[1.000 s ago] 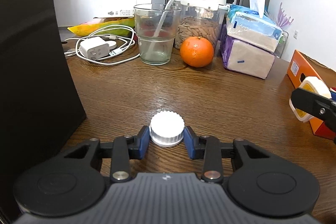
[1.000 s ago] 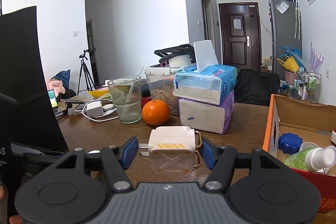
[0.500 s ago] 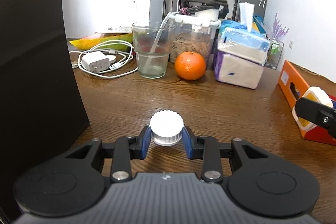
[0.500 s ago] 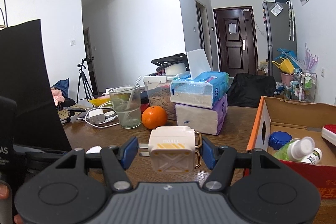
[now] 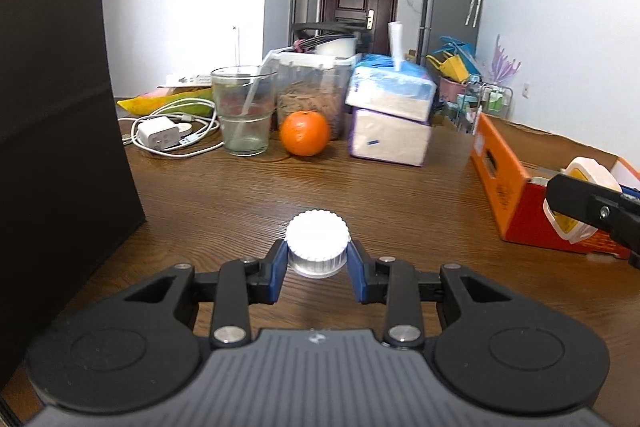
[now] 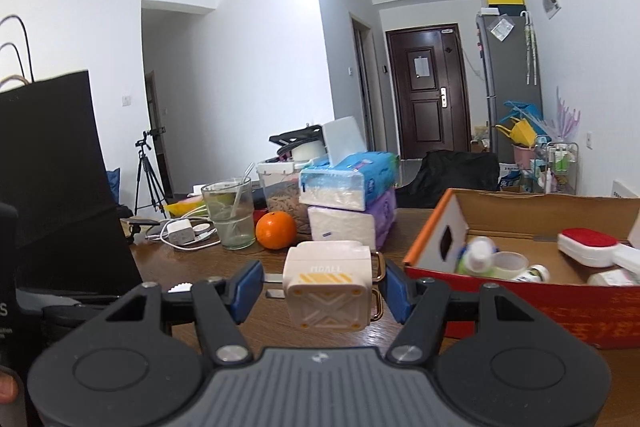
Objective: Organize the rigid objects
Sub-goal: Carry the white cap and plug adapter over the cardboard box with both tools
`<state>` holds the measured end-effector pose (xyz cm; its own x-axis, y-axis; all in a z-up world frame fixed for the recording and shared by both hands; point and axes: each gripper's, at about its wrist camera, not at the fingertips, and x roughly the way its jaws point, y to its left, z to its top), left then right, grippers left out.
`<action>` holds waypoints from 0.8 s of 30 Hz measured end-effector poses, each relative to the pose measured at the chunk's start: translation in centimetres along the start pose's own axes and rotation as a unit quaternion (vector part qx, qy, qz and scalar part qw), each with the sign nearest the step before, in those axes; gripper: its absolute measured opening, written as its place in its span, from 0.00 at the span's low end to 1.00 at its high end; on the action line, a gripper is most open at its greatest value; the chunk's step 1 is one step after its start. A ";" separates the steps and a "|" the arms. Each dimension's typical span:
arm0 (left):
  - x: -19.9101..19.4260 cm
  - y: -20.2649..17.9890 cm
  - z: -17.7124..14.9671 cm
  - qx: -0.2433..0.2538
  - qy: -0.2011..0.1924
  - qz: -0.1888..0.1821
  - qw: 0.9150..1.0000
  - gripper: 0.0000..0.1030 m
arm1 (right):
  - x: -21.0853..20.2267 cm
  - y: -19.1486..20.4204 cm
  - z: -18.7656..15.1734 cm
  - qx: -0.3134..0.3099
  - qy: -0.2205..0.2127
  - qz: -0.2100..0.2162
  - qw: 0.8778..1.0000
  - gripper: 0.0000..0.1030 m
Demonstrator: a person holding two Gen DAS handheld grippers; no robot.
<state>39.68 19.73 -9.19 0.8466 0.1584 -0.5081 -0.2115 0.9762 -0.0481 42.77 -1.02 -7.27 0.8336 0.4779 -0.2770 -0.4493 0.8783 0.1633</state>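
Note:
My left gripper (image 5: 317, 271) is shut on a white ribbed bottle cap (image 5: 317, 242) and holds it just above the wooden table (image 5: 360, 187). My right gripper (image 6: 318, 287) is shut on a cream charger plug (image 6: 327, 283) with yellow markings, held above the table left of the orange cardboard box (image 6: 520, 291). The right gripper and the plug (image 5: 580, 203) also show at the right edge of the left wrist view, beside the box (image 5: 516, 203). The box holds bottles, a tape roll and a red-topped case.
A black paper bag (image 5: 60, 127) stands at the left. At the back are a white charger with cable (image 5: 158, 135), a glass with a straw (image 5: 244, 115), an orange (image 5: 305, 133), a food container and stacked tissue packs (image 5: 390, 115).
Both grippers have risen and tilted up, each keeping its object. The right gripper has moved closer to the box, whose inside now shows more fully.

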 end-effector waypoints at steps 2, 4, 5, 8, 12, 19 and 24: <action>-0.7 -0.8 -0.2 0.003 -0.005 -0.003 1.000 0.32 | -1.3 -0.4 0.0 0.001 -0.004 -0.005 1.000 0.61; -1.4 -1.7 -0.4 0.006 -0.009 -0.009 1.000 0.32 | -2.6 -0.9 -0.1 0.001 -0.008 -0.013 1.000 0.61; -1.7 -2.2 -0.5 0.008 -0.011 -0.012 1.000 0.32 | -3.2 -1.2 -0.1 0.002 -0.009 -0.017 1.000 0.61; -2.5 -3.9 -0.7 0.014 -0.016 -0.026 0.999 0.32 | -5.1 -2.4 -0.3 0.003 -0.013 -0.029 0.999 0.61; -3.4 -6.4 -0.8 0.024 -0.019 -0.046 0.998 0.32 | -7.0 -3.9 -0.1 0.003 -0.018 -0.046 0.999 0.61; -4.4 -10.7 -0.3 0.037 -0.024 -0.080 0.996 0.32 | -10.1 -7.1 0.5 0.009 -0.034 -0.074 0.997 0.61; -4.7 -14.0 0.1 0.050 -0.029 -0.097 0.994 0.32 | -11.0 -9.4 1.0 0.012 -0.038 -0.088 0.995 0.61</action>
<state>38.70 5.38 -5.99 0.8943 -0.0283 -0.4466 0.0047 0.9985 -0.0537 38.13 -14.55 -4.85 0.9214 0.3130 -0.2305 -0.2867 0.9476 0.1409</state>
